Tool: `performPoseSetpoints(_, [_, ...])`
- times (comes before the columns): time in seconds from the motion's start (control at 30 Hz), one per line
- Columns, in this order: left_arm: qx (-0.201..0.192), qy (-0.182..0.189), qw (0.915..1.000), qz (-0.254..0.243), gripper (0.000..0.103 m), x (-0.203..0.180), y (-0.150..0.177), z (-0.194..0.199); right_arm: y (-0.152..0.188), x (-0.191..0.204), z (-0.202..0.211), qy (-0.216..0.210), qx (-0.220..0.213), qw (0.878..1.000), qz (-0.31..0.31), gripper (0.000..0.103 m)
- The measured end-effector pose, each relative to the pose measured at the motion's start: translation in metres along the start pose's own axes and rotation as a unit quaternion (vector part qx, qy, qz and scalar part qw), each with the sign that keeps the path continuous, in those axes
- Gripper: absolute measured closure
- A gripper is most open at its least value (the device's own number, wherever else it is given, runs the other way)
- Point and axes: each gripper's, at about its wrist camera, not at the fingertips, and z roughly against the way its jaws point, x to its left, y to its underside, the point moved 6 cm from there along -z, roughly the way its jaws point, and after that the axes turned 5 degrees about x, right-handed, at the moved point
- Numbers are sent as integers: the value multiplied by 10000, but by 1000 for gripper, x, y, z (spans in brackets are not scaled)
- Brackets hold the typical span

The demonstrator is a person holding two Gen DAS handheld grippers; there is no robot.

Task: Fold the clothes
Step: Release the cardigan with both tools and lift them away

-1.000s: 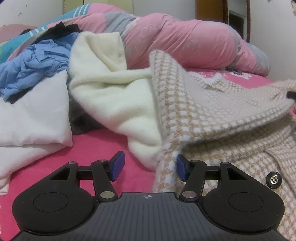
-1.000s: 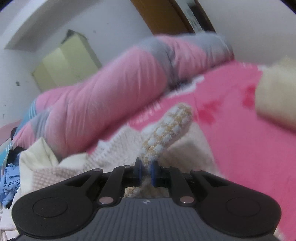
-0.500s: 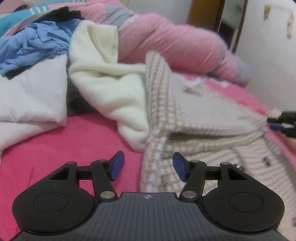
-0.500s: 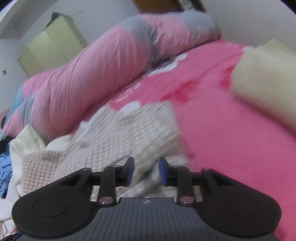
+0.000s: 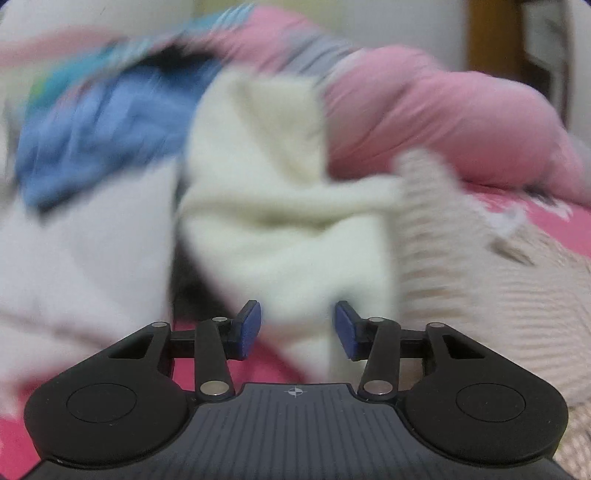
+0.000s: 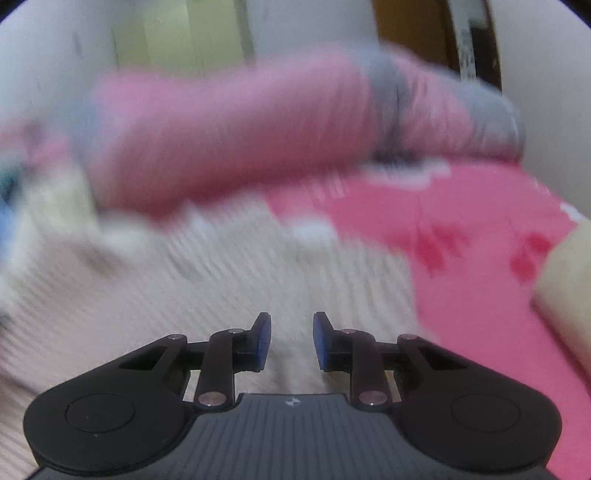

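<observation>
Both views are smeared by motion blur, so fine detail is lost. Nearest in the left wrist view, the left gripper has its blue pads parted at a middling gap; its jaws have just been closing, and a hanging fold of the cream fleece garment shows in the gap, though the blur hides whether the pads touch it. Under it lies the pink bedsheet, and to the right the beige checked knit cardigan spreads toward the bed's right edge. Only this view shows the pile further left: a white folded cloth, and beyond it a crumpled blue garment with something dark behind it. In the right wrist view, the right gripper has its pads set narrow yet apart; its jaws have just been closing, with the cardigan lying below and behind the gap, nothing pinched. Only this view shows the bare stretch of pink sheet with darker red marks to the right, and a cream folded item at the bed's right edge. Farthest in both, the rolled pink and grey quilt runs across the head of the bed; a yellow-green cupboard against the wall appears in the right view alone
</observation>
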Motion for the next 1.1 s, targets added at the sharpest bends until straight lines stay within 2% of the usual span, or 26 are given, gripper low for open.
performPoseSetpoints(0.1, [13, 132, 9990, 428, 56, 23, 1, 8, -5, -6, 4, -157, -42, 9996, -222, 83])
performPoseSetpoints(0.2, [-501, 173, 9978, 386, 58, 25, -11, 38, -16, -3, 30, -201, -194, 9995, -143, 83])
performPoseSetpoints(0.3, [-999, 648, 9929, -32, 57, -7, -27, 67, -30, -2, 53, -222, -488, 9986, 16, 83])
performPoseSetpoints(0.4, [-1046, 1468, 9804, -795, 53, -64, -33, 74, -44, -7, 59, -213, -687, 9974, -55, 83])
performPoseSetpoints(0.47, [-739, 1896, 9731, -1080, 53, -92, -27, 58, -46, -9, 50, -305, -715, 9969, -116, 82])
performPoseSetpoints(0.5, [-575, 1931, 9728, -1139, 53, -99, -22, 44, -47, -10, 45, -358, -722, 9966, -145, 82])
performPoseSetpoints(0.53, [-440, 1753, 9769, -1139, 54, -100, -19, 29, -44, -11, 37, -475, -717, 9962, -131, 82])
performPoseSetpoints(0.6, [-132, 1375, 9852, -1019, 64, -89, -13, -9, -25, -17, 5, -529, -436, 9976, 9, 83])
performPoseSetpoints(0.67, [-171, 1530, 9832, -984, 76, -80, -11, -23, -16, -27, -10, -661, -258, 9973, -184, 83])
performPoseSetpoints(0.7, [-161, 1503, 9831, -1029, 76, -79, -12, -22, -12, -32, -16, -736, -180, 9967, -308, 83])
performPoseSetpoints(0.8, [-82, 1445, 9835, -1085, 76, -79, -19, -16, -29, -29, -6, -608, 84, 9975, -349, 82])
performPoseSetpoints(0.83, [-164, 1440, 9834, -1094, 73, -79, -21, -10, -35, -25, -1, -629, 19, 9976, -293, 82])
performPoseSetpoints(0.87, [-252, 1433, 9832, -1106, 64, -79, -23, -4, -40, -21, 4, -678, -101, 9974, -214, 82])
performPoseSetpoints(0.93, [-633, 1422, 9797, -1267, 62, -85, -30, 10, -51, -12, 14, -776, -343, 9964, -57, 82])
performPoseSetpoints(1.0, [-834, 1373, 9753, -1516, 61, -97, -37, 10, -58, -10, 9, -816, -449, 9956, -99, 82])
performPoseSetpoints(1.07, [-657, 1005, 9812, -1511, 59, -97, -42, -14, -46, -16, -22, -459, -106, 9989, -86, 81])
performPoseSetpoints(1.1, [-489, 848, 9839, -1497, 62, -92, -41, -31, -38, -19, -40, -249, 99, 9996, -73, 82])
